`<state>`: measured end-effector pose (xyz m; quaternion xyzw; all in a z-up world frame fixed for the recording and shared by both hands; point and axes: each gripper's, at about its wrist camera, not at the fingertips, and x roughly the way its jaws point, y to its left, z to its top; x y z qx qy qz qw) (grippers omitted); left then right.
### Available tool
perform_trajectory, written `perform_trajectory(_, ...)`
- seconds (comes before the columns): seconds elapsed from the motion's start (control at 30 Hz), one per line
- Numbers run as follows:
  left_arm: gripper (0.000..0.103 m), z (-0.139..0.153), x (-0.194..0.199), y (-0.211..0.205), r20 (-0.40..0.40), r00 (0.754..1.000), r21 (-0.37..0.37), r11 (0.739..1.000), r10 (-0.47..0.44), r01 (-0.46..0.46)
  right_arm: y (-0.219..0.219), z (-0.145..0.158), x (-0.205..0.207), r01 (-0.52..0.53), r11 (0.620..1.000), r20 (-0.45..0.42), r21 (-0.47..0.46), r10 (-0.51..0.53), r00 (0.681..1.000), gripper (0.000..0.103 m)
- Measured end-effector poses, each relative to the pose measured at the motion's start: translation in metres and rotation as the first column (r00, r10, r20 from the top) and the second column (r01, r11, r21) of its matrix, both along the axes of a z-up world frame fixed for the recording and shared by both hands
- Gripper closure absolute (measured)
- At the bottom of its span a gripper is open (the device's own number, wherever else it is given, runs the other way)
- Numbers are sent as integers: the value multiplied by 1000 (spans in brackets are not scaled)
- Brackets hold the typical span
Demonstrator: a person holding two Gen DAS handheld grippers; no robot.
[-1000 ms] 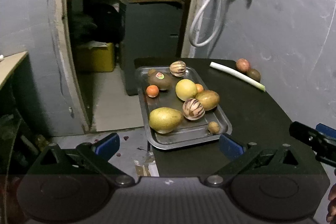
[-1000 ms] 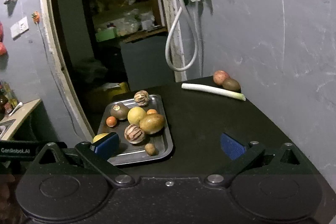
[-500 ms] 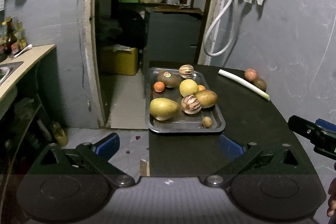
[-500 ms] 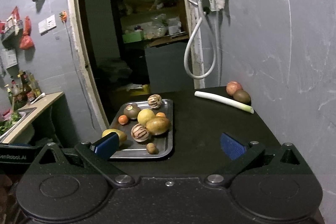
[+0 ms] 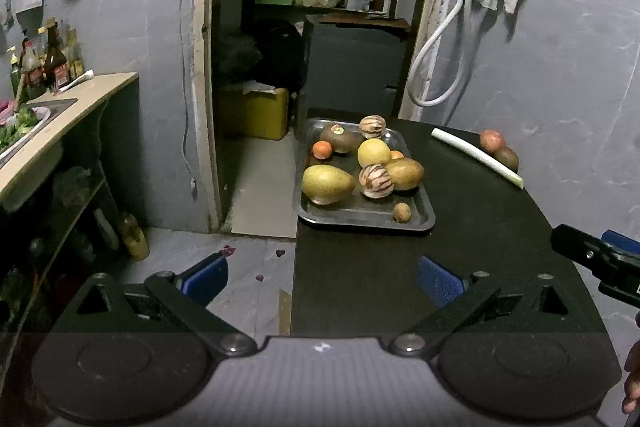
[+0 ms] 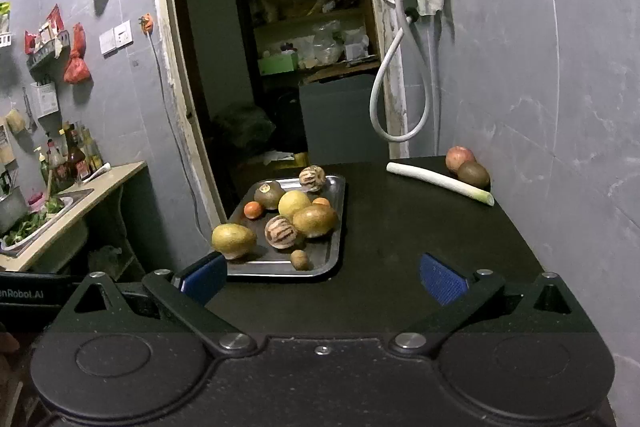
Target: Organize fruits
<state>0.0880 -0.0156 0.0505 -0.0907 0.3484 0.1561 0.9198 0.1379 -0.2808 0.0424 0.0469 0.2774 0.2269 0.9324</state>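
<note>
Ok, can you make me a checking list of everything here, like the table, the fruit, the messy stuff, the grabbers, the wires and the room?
Surface: black table, dark and mostly bare at the near end.
Job's things: metal tray at the table's left edge holding a pear, two striped fruits, a yellow round fruit, a kiwi with a sticker, small orange ones and a small brown one; a red fruit and a brown fruit sit off the tray by the wall.
Clutter: leek lying on the table beside those two.
Grippers: left gripper open, empty; right gripper open, empty.
Cables: grey hose looped on the wall.
Surroundings: counter with bottles, a sink with greens, dark doorway.
</note>
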Motion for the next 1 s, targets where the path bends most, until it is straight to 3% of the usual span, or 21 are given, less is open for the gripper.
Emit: perform_trajectory(1.0,1,-37,-33,-1,-65,998,-53,998,-26,23,-5,-33,-36,-28,998,-85,-51,23,996,1)
